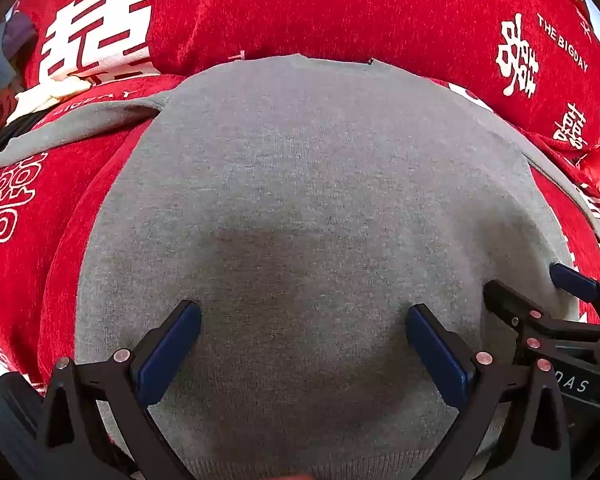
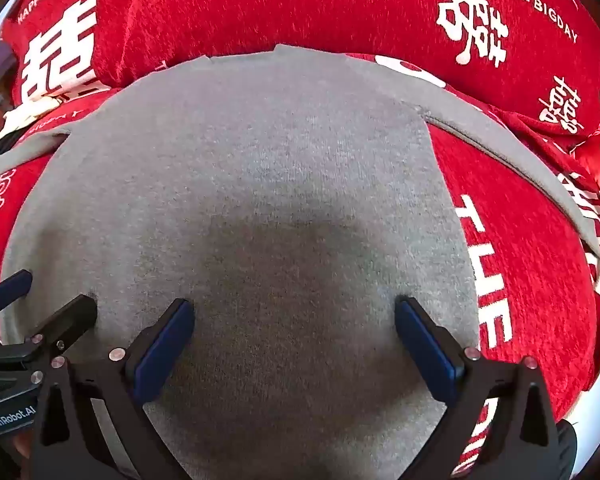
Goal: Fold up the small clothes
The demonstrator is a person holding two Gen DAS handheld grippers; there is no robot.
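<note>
While both tools hang side by side over the cloth, the left gripper (image 1: 304,320) has its blue-padded fingers (image 1: 168,354) spread wide, with nothing between them but the flat knit below. The grey sweater (image 1: 300,184) lies spread on a red bedspread (image 1: 340,4) printed with white characters and the words "THE BIGDAY". It fills the space directly ahead of and beneath the left gripper, reaching forward to a straight far edge. One grey sleeve (image 1: 76,124) runs out ahead and to the left of that gripper, and past its end lies a small heap of white and dark cloth (image 1: 44,96).

Just to the right of the left gripper, the right gripper (image 1: 528,284) shows at the frame's edge, one blue pad near the sweater's right border.

From the right wrist view, the right gripper (image 2: 296,316) is likewise spread apart, its fingers (image 2: 428,348) empty over the same grey sweater (image 2: 252,152). A dark shadow falls on the knit just ahead of the fingertips. The other sleeve (image 2: 512,148) stretches away ahead and to the right, lying on the red bedspread (image 2: 300,4). The left gripper (image 2: 52,292) sits close on the left, also over the sweater. Whether either tool's fingertips touch the fabric cannot be told.
</note>
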